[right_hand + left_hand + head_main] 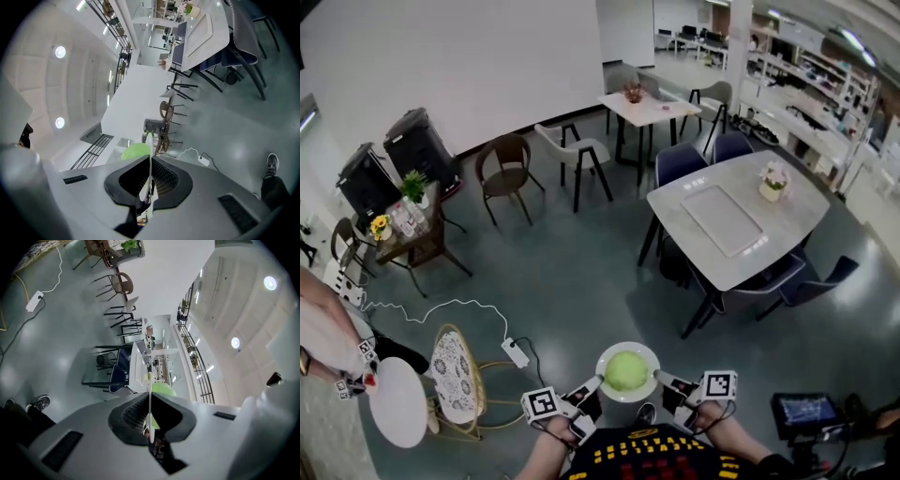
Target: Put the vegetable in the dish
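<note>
Now, green vegetable (625,371) in white dish (627,345), left hand-held gripper (591,391) and right hand-held gripper (665,383) each clamped on its rim, above floor (581,281)

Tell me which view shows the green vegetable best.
The head view: the whole round green vegetable sits in the white dish. Both gripper views catch only a green sliver beyond the dish's edge-on rim.

Grey table (727,246) w/ flower pot (773,183) well ahead-right of right tong (661,379); power strip (517,352) & chair (453,375) nr left tong (596,382), on its left.
</note>
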`<control>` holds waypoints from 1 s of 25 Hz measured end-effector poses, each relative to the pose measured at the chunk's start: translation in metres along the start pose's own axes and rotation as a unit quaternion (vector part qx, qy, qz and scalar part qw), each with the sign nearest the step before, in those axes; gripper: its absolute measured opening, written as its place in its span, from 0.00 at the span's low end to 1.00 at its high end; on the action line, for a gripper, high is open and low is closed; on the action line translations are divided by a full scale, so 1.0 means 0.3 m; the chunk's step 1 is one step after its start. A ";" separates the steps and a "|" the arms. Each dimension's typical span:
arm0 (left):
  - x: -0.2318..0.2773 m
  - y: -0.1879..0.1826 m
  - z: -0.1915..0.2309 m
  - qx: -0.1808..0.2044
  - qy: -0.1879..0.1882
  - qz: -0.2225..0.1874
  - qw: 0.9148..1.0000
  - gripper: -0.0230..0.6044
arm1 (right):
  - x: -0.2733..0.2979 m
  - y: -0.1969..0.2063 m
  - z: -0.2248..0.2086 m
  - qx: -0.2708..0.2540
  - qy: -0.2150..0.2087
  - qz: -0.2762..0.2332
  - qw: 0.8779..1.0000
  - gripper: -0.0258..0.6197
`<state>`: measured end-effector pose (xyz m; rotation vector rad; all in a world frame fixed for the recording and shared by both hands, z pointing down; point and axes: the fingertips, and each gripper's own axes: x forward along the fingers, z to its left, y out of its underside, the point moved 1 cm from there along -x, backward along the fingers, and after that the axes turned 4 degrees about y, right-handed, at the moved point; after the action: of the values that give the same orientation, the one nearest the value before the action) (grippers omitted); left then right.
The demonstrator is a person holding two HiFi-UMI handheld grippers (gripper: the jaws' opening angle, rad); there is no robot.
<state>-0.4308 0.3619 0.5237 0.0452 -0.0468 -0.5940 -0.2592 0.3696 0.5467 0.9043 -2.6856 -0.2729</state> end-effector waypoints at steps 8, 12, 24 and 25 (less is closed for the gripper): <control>0.150 -0.057 0.030 -0.003 -0.005 0.006 1.000 0.06 | 0.011 -0.144 -0.063 0.018 -0.004 -0.003 1.000 0.06; 0.205 -0.127 0.053 -0.012 -0.011 0.010 1.000 0.06 | 0.064 -0.200 -0.096 0.037 0.005 -0.005 0.999 0.06; 0.492 -0.579 0.061 -0.005 0.008 0.072 0.997 0.06 | 0.343 -0.539 -0.143 0.063 0.073 -0.060 0.994 0.06; 0.510 -0.626 0.048 -0.005 0.012 0.076 0.997 0.06 | 0.381 -0.574 -0.120 0.054 0.063 -0.066 0.994 0.06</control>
<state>-0.4098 0.1203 0.5323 0.0376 -0.0244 -0.4407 -0.2379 0.1612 0.5586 1.0962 -2.5481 -0.0956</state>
